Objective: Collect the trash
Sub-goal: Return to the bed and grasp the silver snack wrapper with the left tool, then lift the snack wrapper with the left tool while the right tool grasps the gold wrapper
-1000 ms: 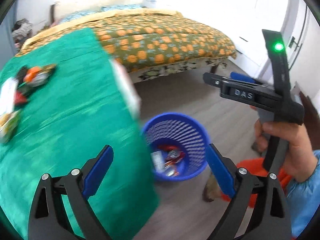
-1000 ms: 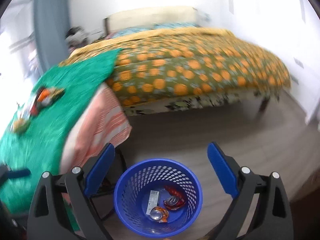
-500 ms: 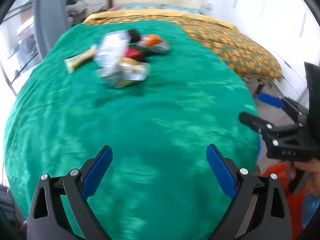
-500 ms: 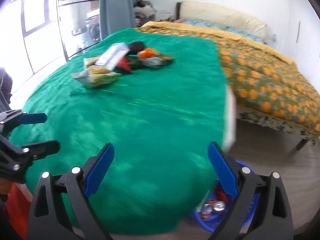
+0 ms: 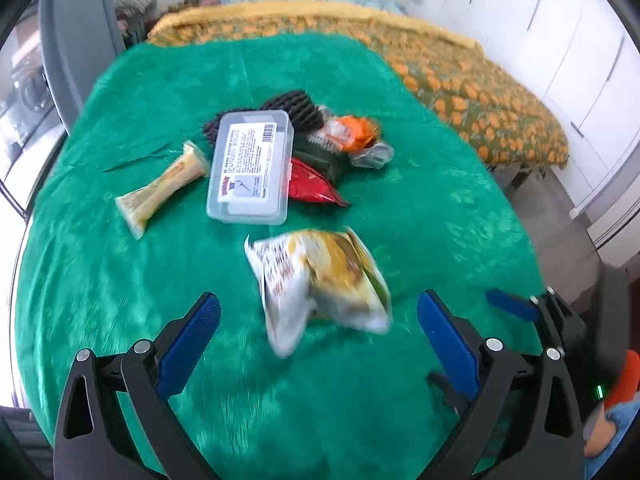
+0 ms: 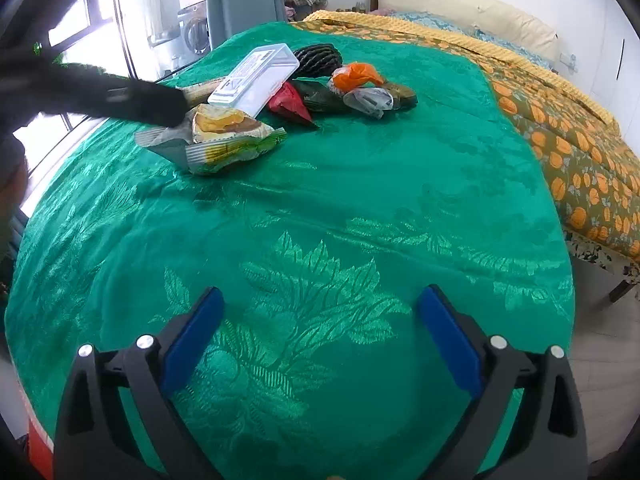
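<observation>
A green leaf-patterned cloth (image 6: 360, 208) covers the table beside an orange-flowered bed (image 6: 560, 128), its near half bare, as the left gripper (image 5: 318, 332) and right gripper (image 6: 320, 332), jaws just widened and empty, face a crumpled yellow-white snack bag (image 5: 320, 280) before the far-edge litter pile (image 6: 340, 84).

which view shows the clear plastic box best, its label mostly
The left wrist view: the clear plastic box lies lid up, its printed label and barcode facing the camera. In the right wrist view the box is farther off, seen at a shallow angle, so the label is foreshortened and unreadable.
</observation>
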